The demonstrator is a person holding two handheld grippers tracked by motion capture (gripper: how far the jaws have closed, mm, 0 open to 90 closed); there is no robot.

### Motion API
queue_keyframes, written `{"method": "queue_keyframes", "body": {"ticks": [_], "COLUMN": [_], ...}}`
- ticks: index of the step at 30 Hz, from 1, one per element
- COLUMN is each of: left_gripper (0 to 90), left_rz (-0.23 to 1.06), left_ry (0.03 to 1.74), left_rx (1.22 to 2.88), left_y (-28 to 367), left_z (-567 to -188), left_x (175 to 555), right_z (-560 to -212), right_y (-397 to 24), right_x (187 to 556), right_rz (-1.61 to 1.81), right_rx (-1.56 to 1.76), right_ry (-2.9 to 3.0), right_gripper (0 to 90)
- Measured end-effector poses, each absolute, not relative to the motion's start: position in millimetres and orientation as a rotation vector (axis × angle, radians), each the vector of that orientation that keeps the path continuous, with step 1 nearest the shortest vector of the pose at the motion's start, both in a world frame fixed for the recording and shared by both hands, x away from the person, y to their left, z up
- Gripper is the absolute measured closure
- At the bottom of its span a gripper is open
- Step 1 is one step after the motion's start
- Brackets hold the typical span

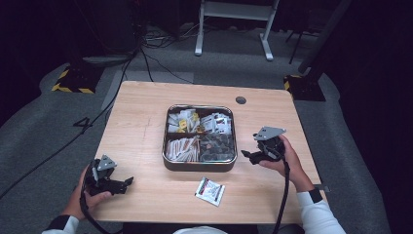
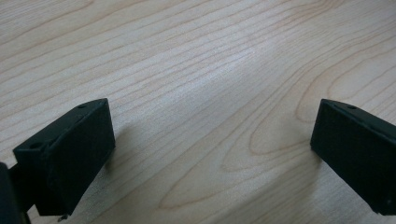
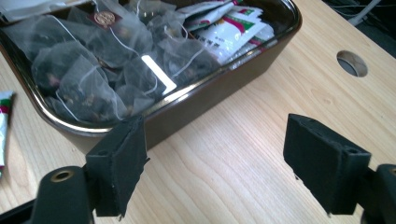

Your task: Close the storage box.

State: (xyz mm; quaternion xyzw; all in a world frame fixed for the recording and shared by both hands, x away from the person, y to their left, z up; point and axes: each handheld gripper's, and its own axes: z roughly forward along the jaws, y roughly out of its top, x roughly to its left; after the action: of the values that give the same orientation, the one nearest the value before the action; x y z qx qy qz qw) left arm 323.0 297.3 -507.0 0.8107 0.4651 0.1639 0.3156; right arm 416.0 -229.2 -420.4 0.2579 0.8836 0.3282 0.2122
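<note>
Wooden bench (image 1: 146, 126) carries our metal tray (image 1: 199, 165) of 4 compartments at centre. We hold the right hand-held gripper (image 1: 246, 155) just beside its right wall and the left hand-held gripper (image 1: 127, 181) well apart, both wide open, empty. 1 sachet (image 1: 210, 191) lies near the tray's front.

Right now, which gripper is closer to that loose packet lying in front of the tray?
Right, by a little. The packet lies near the table's front edge; the right gripper sits up and to its right, beside the tray, while the left gripper rests farther off to its left.
</note>
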Motion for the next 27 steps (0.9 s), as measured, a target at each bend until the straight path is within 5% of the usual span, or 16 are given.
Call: {"method": "queue_keyframes", "body": {"ticks": [27], "left_gripper": [0.0], "left_rz": [0.432], "left_ry": [1.225], "left_rx": [2.136], "left_y": [297.3], "left_z": [-507.0], "left_x": [323.0], "right_z": [-460.5], "right_y": [-275.3], "right_x": [404.0], "right_rz": [0.784], "right_rx": [0.82], "right_ry": [2.482], "right_gripper": [22.0]}}
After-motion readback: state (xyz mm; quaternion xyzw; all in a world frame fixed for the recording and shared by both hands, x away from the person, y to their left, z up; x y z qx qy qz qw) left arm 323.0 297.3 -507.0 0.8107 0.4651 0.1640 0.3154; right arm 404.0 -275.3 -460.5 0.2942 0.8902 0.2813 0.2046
